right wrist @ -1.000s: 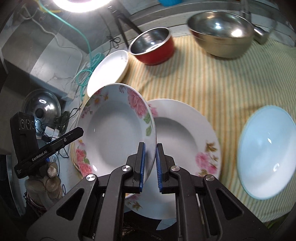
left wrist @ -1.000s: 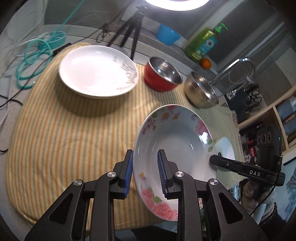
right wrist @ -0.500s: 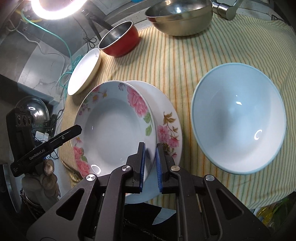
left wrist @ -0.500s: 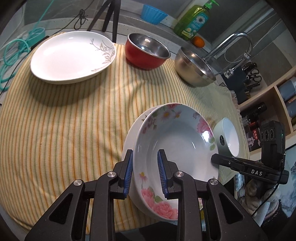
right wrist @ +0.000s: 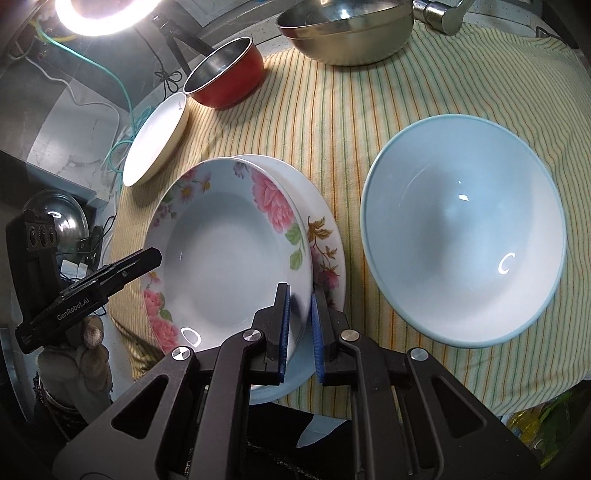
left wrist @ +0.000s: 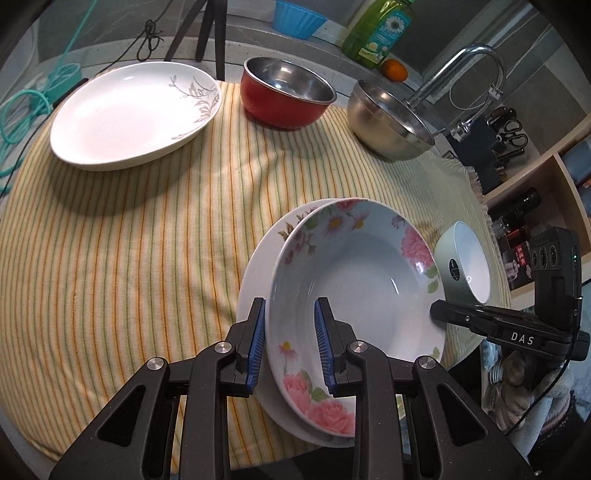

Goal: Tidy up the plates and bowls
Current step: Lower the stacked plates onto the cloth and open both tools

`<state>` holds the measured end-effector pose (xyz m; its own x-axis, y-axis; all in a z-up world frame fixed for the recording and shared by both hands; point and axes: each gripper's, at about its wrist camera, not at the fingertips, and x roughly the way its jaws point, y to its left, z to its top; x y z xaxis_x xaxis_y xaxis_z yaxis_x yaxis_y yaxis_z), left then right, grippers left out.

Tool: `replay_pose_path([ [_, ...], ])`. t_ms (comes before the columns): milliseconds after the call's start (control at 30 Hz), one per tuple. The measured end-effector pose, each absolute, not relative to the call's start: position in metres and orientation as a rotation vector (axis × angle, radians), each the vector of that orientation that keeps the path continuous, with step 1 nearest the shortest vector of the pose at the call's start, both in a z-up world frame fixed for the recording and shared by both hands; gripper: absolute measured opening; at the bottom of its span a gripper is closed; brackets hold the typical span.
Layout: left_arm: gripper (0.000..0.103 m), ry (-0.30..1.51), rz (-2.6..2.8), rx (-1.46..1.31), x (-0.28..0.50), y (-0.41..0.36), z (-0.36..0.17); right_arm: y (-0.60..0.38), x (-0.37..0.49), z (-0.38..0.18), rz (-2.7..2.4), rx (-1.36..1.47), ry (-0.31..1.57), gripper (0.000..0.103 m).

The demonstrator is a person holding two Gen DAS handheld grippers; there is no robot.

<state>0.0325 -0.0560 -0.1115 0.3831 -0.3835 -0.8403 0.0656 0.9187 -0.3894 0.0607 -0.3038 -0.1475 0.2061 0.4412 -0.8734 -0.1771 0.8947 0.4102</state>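
Nearest, both grippers clamped on opposite rims of the rose-patterned soup plate [left wrist: 354, 280]: left gripper [left wrist: 290, 347] with its blue pads either side of the plate's near edge, right gripper [right wrist: 299, 326] pinching the rim almost closed. Held tilted, directly over a second floral plate [right wrist: 325, 236] lying on the striped yellow cloth [left wrist: 129, 240]; possibly touching that lower plate, though hard to judge from either view. Just beside the soup plate, toward the right gripper's side, a pale blue bowl [right wrist: 465, 229] resting upright on the cloth, close to the lower plate's rim but apart from it. Farther out from the soup plate, a white plate with a grey leaf sprig [left wrist: 136, 114] on the cloth's far left part. Beyond the soup plate, a red bowl with steel lining [left wrist: 288, 96], and to its right a plain steel mixing bowl [left wrist: 388, 122] at the cloth's edge. Behind those, off the cloth, a chrome tap [left wrist: 469, 70], a green bottle of dish soap [left wrist: 380, 29], a small orange fruit [left wrist: 395, 70] and a blue cup [left wrist: 299, 22].
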Motion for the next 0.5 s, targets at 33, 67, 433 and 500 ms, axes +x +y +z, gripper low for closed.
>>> replay_pose_path([
  [33,0.024,1.146,-0.290,-0.306,0.033,-0.057,-0.111,-0.303,0.061,-0.147,0.435,0.234,1.295,0.012],
  [67,0.024,1.145,-0.288,-0.295,0.033,-0.058,-0.111,-0.302,0.060,-0.147,0.433,0.224,1.295,0.012],
  [433,0.024,1.143,-0.267,-0.193,0.034,-0.070,-0.110,-0.285,0.056,-0.140,0.399,0.063,1.270,0.017],
  [500,0.024,1.143,-0.265,-0.186,0.035,-0.071,-0.110,-0.281,0.055,-0.139,0.396,0.032,1.266,0.019],
])
